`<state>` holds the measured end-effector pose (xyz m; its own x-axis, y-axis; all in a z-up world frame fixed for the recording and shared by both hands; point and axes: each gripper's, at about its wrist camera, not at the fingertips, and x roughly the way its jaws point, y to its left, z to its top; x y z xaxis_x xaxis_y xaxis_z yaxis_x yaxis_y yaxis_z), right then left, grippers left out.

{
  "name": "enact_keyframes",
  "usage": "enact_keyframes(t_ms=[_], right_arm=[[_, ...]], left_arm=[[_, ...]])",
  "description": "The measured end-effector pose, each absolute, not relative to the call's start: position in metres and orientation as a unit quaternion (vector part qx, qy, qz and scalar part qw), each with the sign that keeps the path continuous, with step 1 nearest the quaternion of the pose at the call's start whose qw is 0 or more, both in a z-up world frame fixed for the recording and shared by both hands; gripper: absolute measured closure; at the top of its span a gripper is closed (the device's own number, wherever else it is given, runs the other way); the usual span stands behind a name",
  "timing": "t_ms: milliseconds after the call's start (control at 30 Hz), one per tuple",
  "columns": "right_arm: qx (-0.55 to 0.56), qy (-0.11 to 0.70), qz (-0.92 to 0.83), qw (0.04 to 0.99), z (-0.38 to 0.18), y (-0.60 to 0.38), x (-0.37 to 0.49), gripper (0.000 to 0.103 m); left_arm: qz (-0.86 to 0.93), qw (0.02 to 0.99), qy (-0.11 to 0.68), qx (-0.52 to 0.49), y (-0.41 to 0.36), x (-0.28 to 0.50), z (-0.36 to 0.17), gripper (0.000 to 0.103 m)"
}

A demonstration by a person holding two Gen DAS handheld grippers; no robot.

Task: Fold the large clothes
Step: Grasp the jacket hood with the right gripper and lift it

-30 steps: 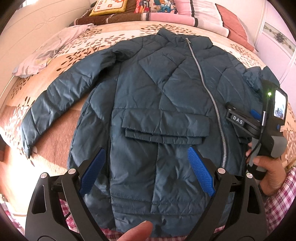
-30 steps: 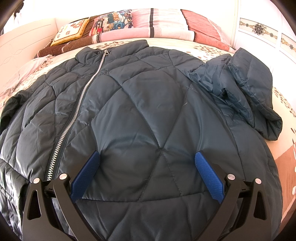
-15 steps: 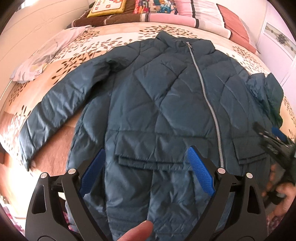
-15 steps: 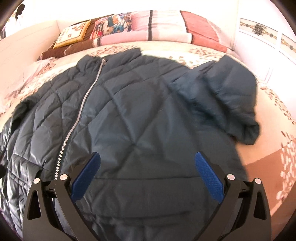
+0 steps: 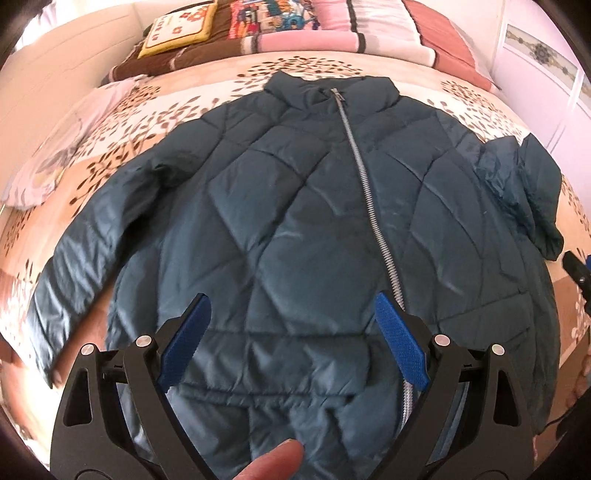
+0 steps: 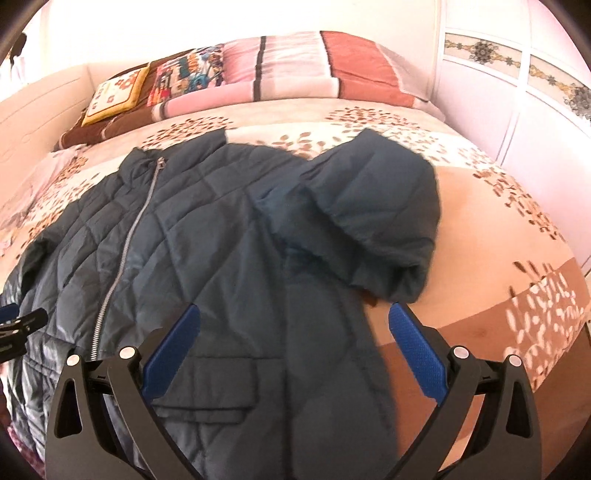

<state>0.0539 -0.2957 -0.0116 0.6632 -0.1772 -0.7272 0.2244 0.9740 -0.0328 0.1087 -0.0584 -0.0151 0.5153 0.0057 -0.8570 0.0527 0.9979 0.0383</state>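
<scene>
Dark teal quilted puffer jacket [image 5: 288, 236] lies front-up, zipped, spread flat on the floral beige bedspread [image 5: 147, 107]. Collar points to the striped pillows [image 5: 332, 33]. Expect it light, puffy, soft, with a slick shell likely to slide and spring back, so pinch a thick fold at a cuff or the hem, not the flat panel. One sleeve [image 5: 85, 251] lies straight out; the other sleeve [image 6: 369, 214] is bunched, doubled back beside the body. Your left gripper [image 5: 293, 343] and right gripper [image 6: 295, 354] both hover above the hem, jaws wide apart, holding nothing.
</scene>
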Motion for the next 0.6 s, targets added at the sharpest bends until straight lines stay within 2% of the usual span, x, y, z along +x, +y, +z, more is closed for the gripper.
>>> enact_keyframes(t_ms=[233,300,367,400,600], right_arm=[[0.054,0.383,-0.152,0.910,-0.003,-0.350,0.057,0.009],[0.061,0.380,-0.153,0.910,-0.002,-0.361,0.061,0.013],[0.056,0.380,-0.162,0.909,-0.002,-0.368,0.069,0.025],[0.048,0.384,-0.169,0.907,-0.004,-0.370,0.075,0.026],[0.039,0.394,-0.176,0.901,-0.018,-0.374,0.093,0.027]], left_arm=[[-0.032,0.866,0.497,0.037,-0.085,0.127,-0.023,0.013],[-0.035,0.866,0.498,0.039,-0.091,0.131,-0.025,0.013],[-0.037,0.865,0.499,0.042,-0.096,0.134,-0.028,0.013],[-0.037,0.865,0.499,0.044,-0.098,0.135,-0.029,0.013],[-0.037,0.858,0.510,0.051,-0.103,0.141,-0.039,0.013]])
